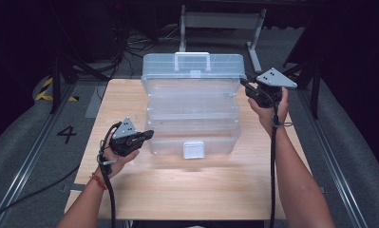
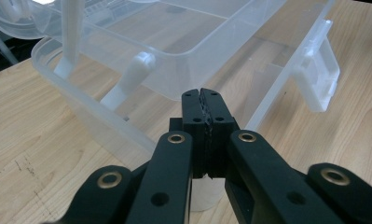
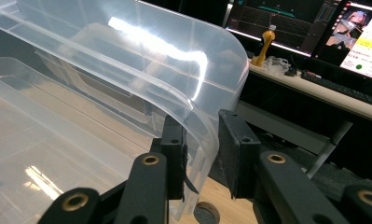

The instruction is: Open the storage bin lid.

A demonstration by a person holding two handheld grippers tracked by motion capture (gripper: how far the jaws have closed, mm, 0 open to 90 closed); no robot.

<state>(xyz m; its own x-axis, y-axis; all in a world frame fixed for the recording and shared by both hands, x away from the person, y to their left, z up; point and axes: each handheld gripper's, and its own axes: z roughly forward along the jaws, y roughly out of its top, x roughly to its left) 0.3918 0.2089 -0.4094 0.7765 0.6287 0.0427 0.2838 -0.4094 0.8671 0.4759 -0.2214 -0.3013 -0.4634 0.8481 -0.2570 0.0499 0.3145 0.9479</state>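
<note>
A clear plastic toolbox (image 1: 192, 111) is set open mid-tabletop (image 1: 130, 190). Its lid's (image 3: 141, 60) far-right corner is straddled by the right claw (image 3: 202, 154) — not yet pinched. The left claw (image 2: 206, 109) is shut, empty, by the box's near-left corner.

Clear plastic toolbox (image 1: 192, 102), white latch (image 1: 194, 149), light wood table (image 1: 187, 190), black jaws

Left gripper (image 1: 148, 134) and right gripper (image 1: 244, 83) black, each topped by a grey three-cornered plate with dark holes, black cable trailing along each forearm, brass-ringed screws on the linkages, ribbed black fingers (image 2: 207, 114), red bracelet (image 1: 99, 180) at left wrist, arms unsleeved
</note>
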